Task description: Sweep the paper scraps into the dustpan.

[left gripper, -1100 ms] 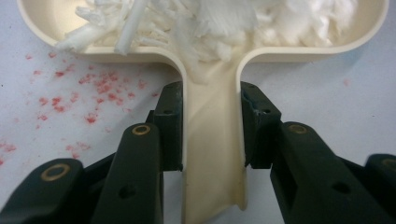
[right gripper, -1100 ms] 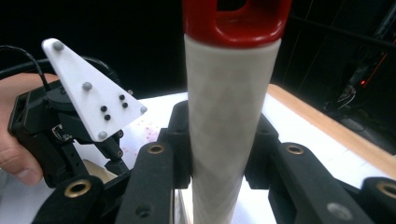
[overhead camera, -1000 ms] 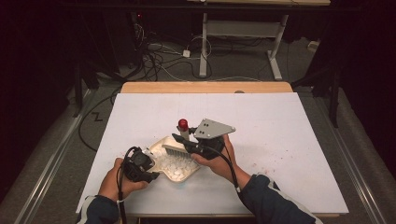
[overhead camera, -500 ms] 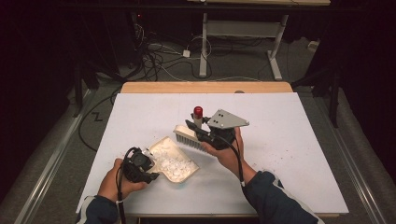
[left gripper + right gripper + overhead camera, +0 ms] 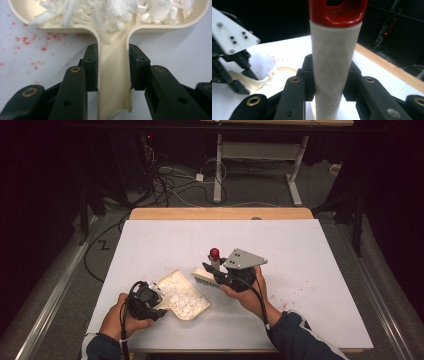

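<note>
A cream dustpan [image 5: 186, 304] lies on the white table, loaded with white paper scraps [image 5: 110, 10]. My left gripper [image 5: 148, 301] is shut on its handle [image 5: 113, 75], a pad pressed on each side. My right gripper [image 5: 218, 276] is shut on a hand brush: its white handle [image 5: 332, 62] stands upright between the jaws, with the red end [image 5: 214, 253] on top. The brush's pale bristles [image 5: 203, 279] hang just right of the pan's far corner. In the right gripper view the dustpan [image 5: 252, 83] lies at the lower left.
Red specks [image 5: 30, 45] dot the white tabletop [image 5: 300, 250] around the pan and to the right. A wooden strip [image 5: 220, 213] runs along the far edge. Beyond it are cables [image 5: 165, 180] and a desk frame [image 5: 218, 165] on the floor.
My right gripper has carried the brush to the right, from over the dustpan to just beside its far corner. The left gripper and the pan have stayed put.
</note>
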A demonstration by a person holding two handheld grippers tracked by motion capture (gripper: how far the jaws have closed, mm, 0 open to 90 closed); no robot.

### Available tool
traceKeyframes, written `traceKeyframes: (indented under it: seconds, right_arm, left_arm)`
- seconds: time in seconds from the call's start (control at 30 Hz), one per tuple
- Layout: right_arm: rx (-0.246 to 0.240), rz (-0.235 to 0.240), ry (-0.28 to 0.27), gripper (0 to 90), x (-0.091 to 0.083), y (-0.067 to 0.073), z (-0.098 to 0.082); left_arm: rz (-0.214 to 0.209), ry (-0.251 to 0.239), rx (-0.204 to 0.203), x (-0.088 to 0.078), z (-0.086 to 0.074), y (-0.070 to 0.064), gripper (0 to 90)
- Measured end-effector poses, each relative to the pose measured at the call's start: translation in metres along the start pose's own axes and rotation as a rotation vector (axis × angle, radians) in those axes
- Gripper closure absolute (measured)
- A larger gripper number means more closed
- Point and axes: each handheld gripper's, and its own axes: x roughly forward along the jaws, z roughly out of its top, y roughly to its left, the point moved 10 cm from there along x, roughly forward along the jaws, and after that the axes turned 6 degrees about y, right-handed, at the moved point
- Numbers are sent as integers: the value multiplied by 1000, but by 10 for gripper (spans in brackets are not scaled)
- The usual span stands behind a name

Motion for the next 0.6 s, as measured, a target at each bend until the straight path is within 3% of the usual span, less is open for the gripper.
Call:
traceKeyframes:
  seconds: [0.33, 0.43, 0.53, 0.6]
  right_arm:
    - [34, 124, -58, 703, -6, 30, 13]
    - [2, 90, -81, 702, -10, 26, 23]
    - [22, 79, -111, 702, -13, 17, 32]
    - [21, 36, -125, 702, -15, 8, 35]
  left_arm:
    - [-6, 9, -5, 3, 0, 1, 635]
    - [-6, 5, -3, 3, 0, 1, 634]
    - [-9, 6, -2, 4, 0, 2, 634]
    - [-11, 8, -3, 5, 0, 2, 635]
